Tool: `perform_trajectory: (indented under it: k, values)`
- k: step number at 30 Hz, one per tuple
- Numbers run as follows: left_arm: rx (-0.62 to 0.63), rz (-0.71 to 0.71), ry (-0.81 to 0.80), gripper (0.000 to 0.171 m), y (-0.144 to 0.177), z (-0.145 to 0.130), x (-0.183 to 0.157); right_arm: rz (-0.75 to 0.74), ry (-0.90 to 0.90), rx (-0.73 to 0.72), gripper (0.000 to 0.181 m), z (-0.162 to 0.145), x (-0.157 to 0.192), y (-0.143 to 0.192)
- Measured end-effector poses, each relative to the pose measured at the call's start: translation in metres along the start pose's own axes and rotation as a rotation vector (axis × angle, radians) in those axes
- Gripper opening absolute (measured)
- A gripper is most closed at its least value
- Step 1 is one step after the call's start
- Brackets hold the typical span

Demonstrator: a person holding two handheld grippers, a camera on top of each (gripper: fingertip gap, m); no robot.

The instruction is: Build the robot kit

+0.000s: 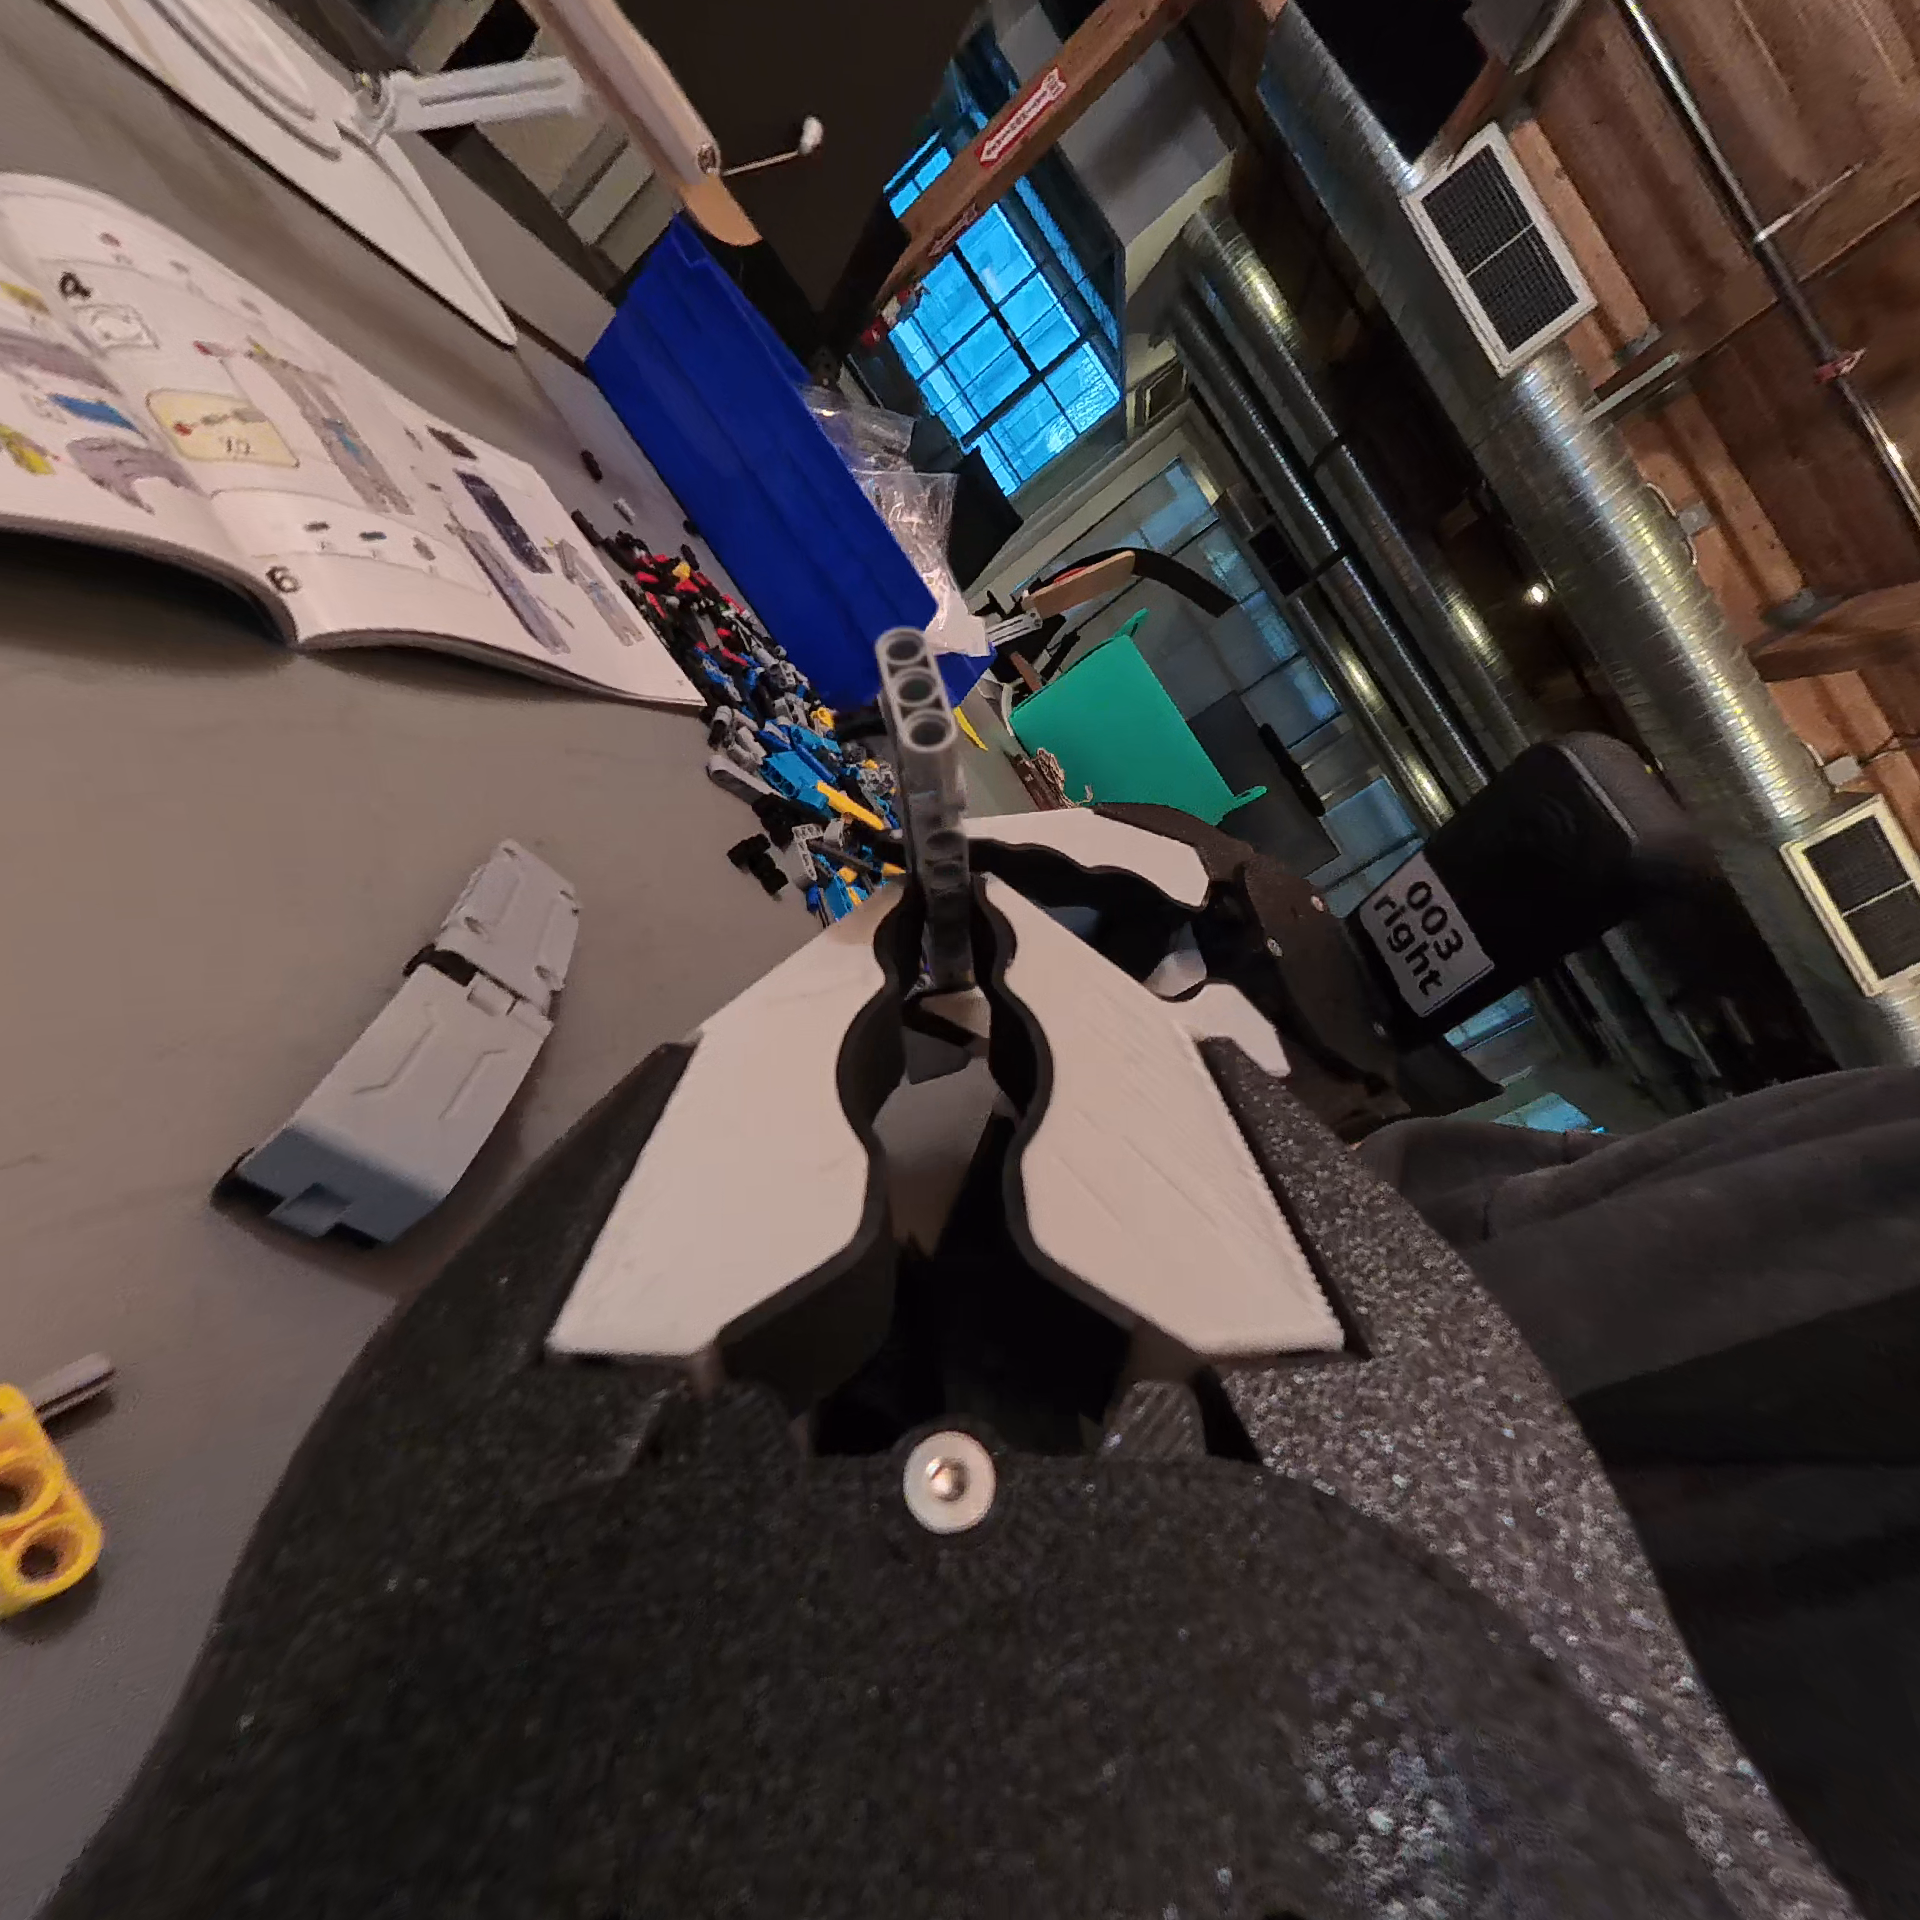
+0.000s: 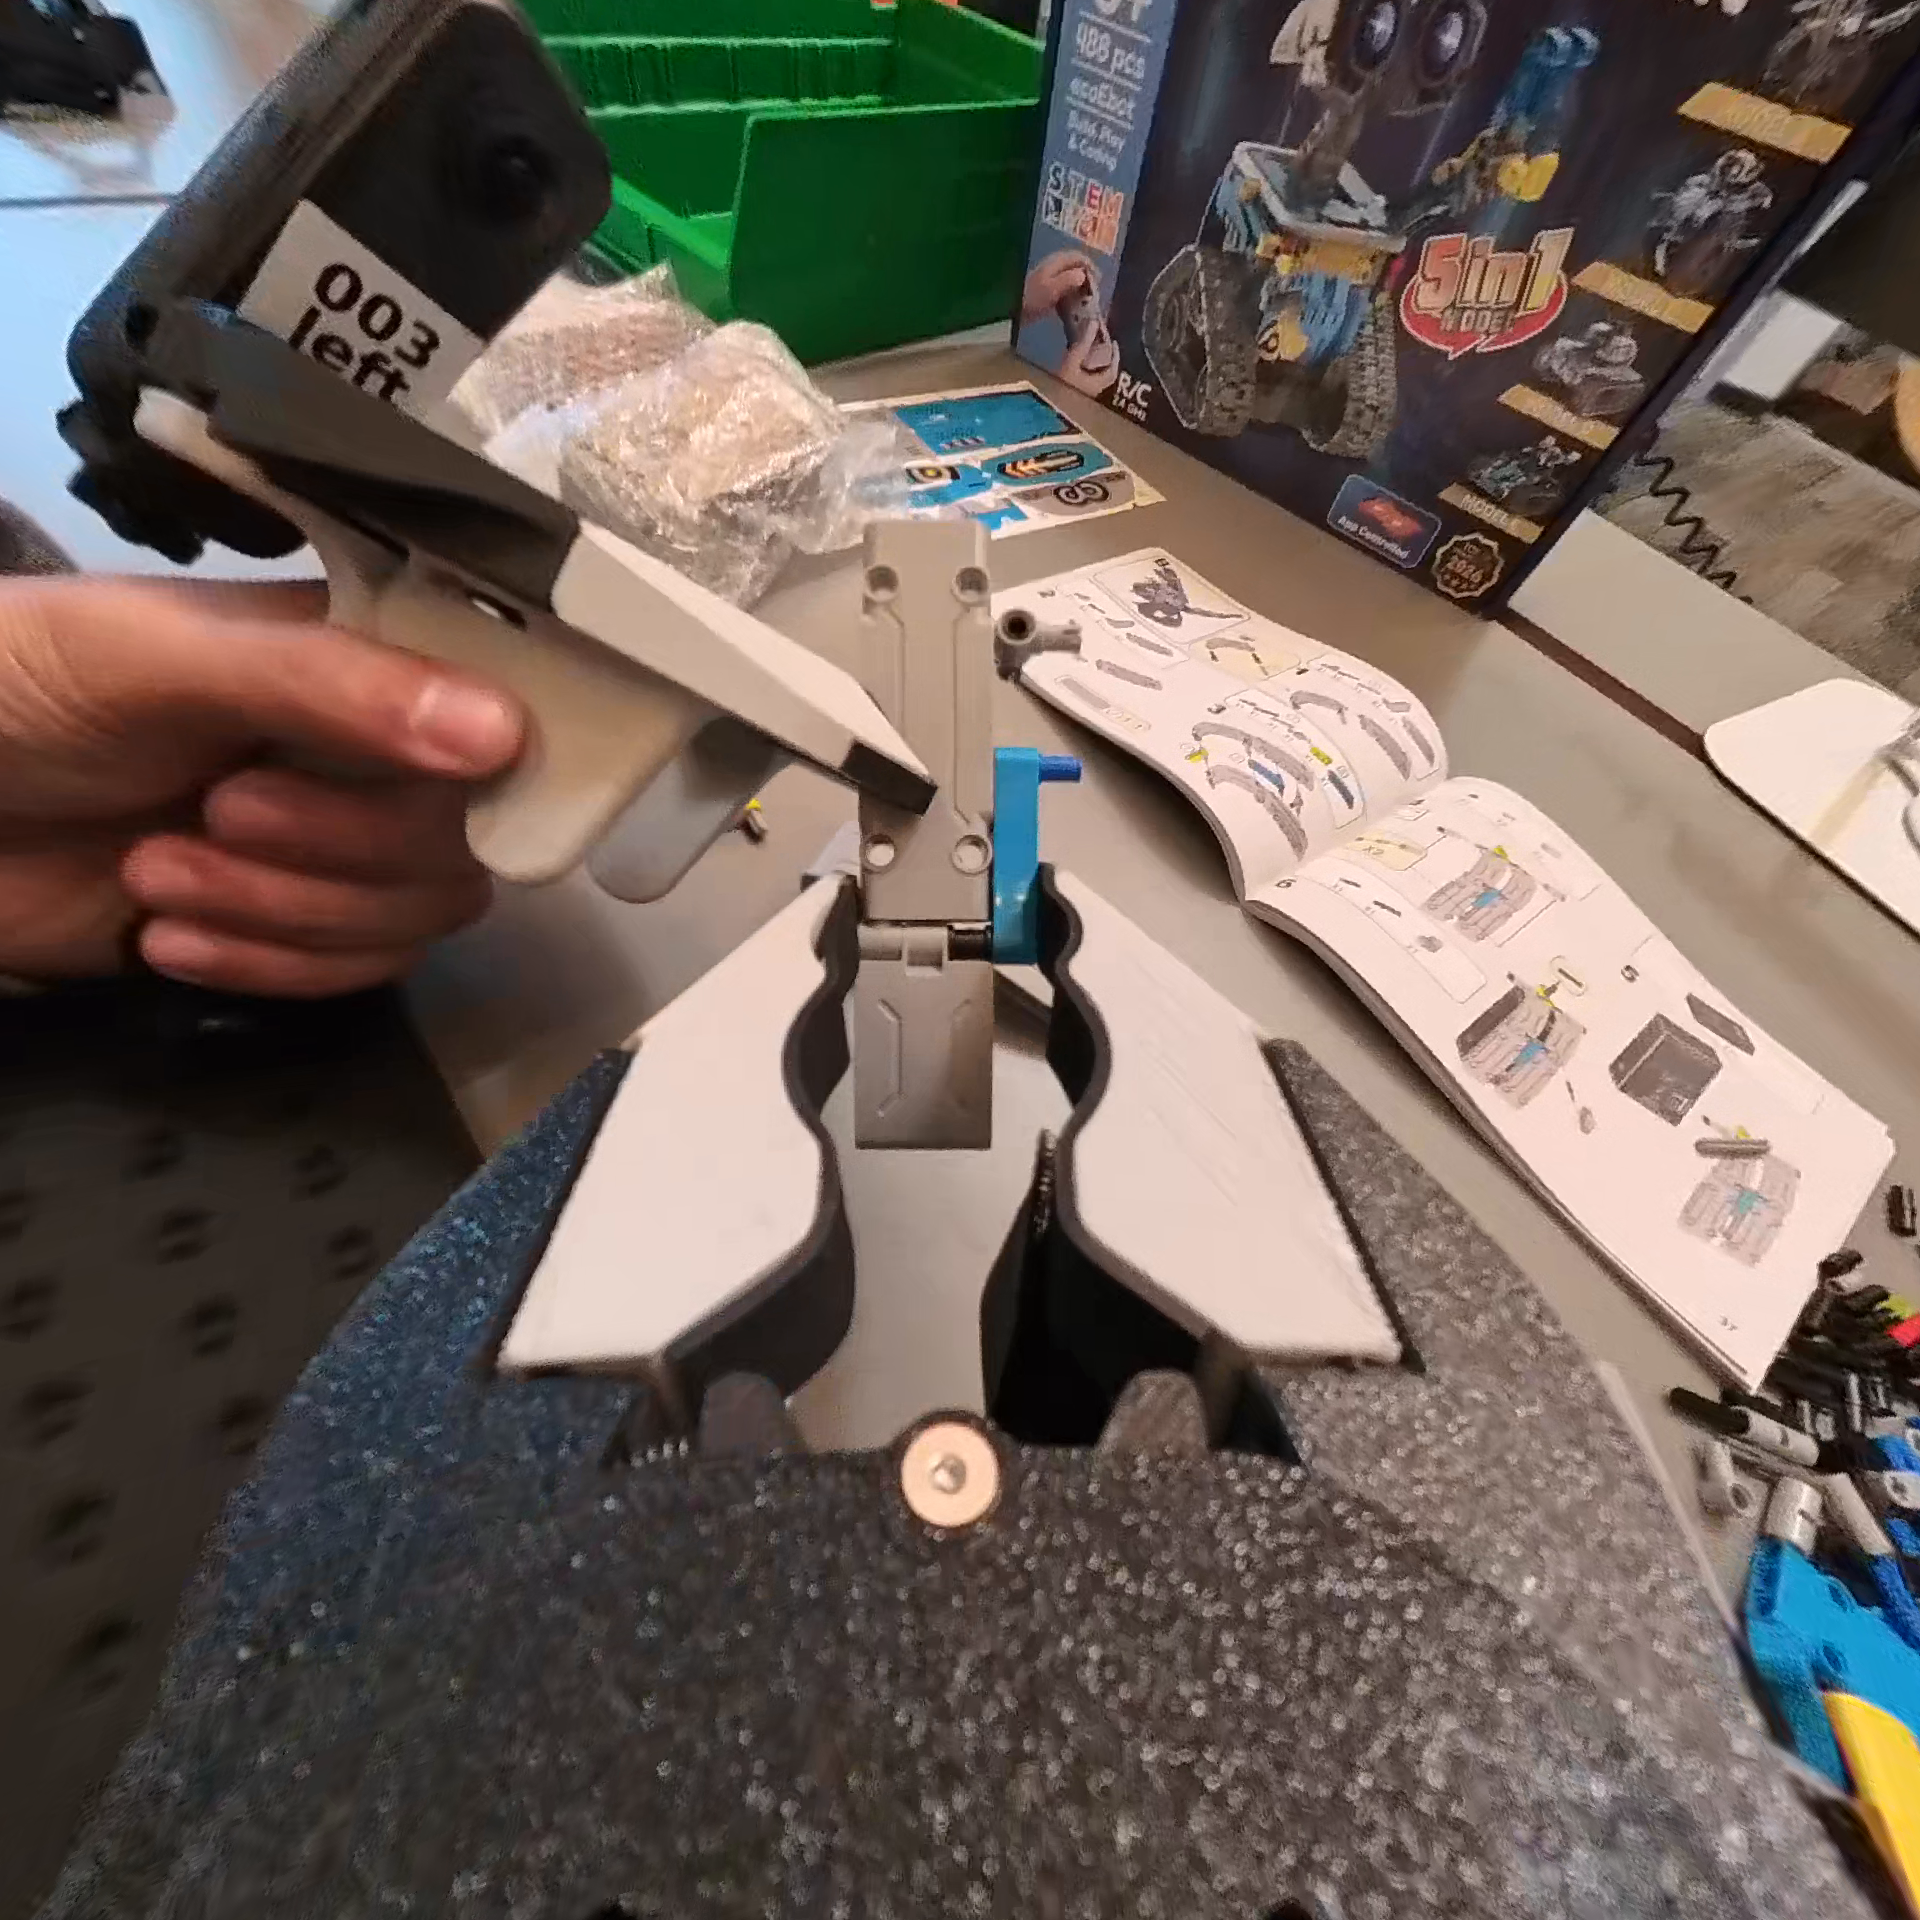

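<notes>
- Left gripper (image 1: 940,930): jaws drawn nearly together, pinching the lower end of a slim grey plastic beam with a row of round holes (image 1: 916,717). Beam standing out past the fingertips, holed end uppermost in the left wrist view.
- Right gripper (image 2: 945,914): jaws partly closed, clamped across a grey two-part hinged plastic panel (image 2: 925,707) and a blue plastic crank-shaped piece (image 2: 1013,862) fixed to the panel's right side. Hinge level with the fingertips; upper leaf projecting beyond them, lower leaf lying back between the fingers.
- Seen from the right wrist, left gripper (image 2: 888,784) coming in from the upper left, held by a person's hand (image 2: 229,779); dark tip touching the left edge of the upper leaf, just above its lower pair of holes. Beam not made out in this view.
- Seen from the left wrist, right gripper (image 1: 1101,862) just behind the beam.
- On the dark grey table (image 1: 312,852), well apart from both grippers: a second grey hinged panel (image 1: 468,1039) lying flat, a yellow holed piece (image 1: 42,1507) at the frame edge, an open instruction booklet (image 2: 1455,935), a heap of small mixed parts (image 1: 769,727).
- Farther back: crumpled clear plastic bags (image 2: 675,447), a sticker sheet (image 2: 987,468), a green plastic bin (image 2: 831,156), a blue plastic bin (image 1: 769,457), a printed kit box (image 2: 1455,260).
</notes>
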State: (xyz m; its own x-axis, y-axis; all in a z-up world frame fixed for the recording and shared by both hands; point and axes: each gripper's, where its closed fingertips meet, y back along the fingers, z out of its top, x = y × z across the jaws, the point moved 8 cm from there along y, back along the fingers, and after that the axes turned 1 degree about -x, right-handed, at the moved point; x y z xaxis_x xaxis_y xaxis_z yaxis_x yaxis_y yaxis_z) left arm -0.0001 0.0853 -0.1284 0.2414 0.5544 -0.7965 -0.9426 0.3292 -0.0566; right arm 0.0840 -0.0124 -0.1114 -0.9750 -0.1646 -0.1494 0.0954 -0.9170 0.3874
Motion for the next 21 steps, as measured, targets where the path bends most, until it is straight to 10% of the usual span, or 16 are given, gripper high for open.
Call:
perform_trajectory:
  k: [6, 11, 21]
  values:
    - [0.029, -0.187, 0.137, 0.006, 0.015, 0.013, 0.007, 0.203, -0.118, -0.096, 0.051, 0.004, -0.001, 0.012]
    - [0.055, -0.391, 0.263, 0.005, 0.023, 0.017, 0.007, 0.73, -0.391, -0.111, 0.033, 0.002, 0.012, 0.012]
    - [0.114, -0.374, 0.234, 0.017, 0.007, 0.005, 0.001, 0.428, -0.391, -0.156, 0.002, 0.006, 0.008, 0.006]
